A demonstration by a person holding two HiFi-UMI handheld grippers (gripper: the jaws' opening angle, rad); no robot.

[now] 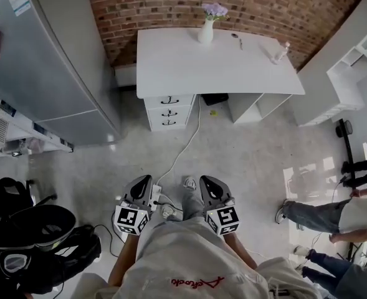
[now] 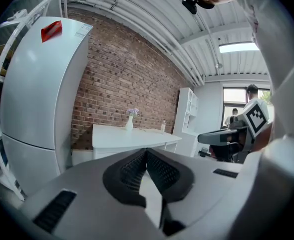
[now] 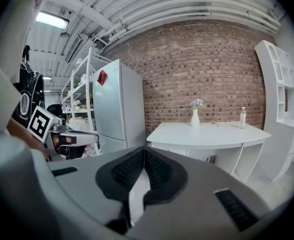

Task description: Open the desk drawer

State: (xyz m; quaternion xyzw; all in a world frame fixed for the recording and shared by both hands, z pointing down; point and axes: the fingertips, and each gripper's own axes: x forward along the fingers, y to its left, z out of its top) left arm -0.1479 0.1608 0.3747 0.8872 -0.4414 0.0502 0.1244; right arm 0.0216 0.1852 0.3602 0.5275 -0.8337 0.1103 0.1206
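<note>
The person wears a cream top (image 1: 183,260) at 6 o'clock in the head view. It has small red writing (image 1: 197,283) low down. Grey trousers (image 1: 192,207) and a pale shoe (image 1: 189,182) show just above it. The left gripper (image 1: 145,179) at 7 o'clock and the right gripper (image 1: 205,180) at 5 o'clock are smooth grey shells. Both have black bumpy pads (image 2: 131,170). The left cube (image 1: 133,219) and the right cube (image 1: 224,220) are white with black square marks.

Grey refrigerator (image 1: 46,61) at left, red sticker (image 2: 52,30) on its upper door. Wire rack (image 1: 9,129) just beside it. Brick wall (image 1: 171,5) behind. White vase (image 1: 205,32) upright, holding purple flowers (image 1: 214,9); small bottle (image 1: 281,52) well apart to its right. White cable (image 1: 186,142) runs across the floor. White shelf unit (image 1: 351,61) at right. Black bags (image 1: 40,242) lower left. Bystanders' legs (image 1: 308,215) at far right edge.
</note>
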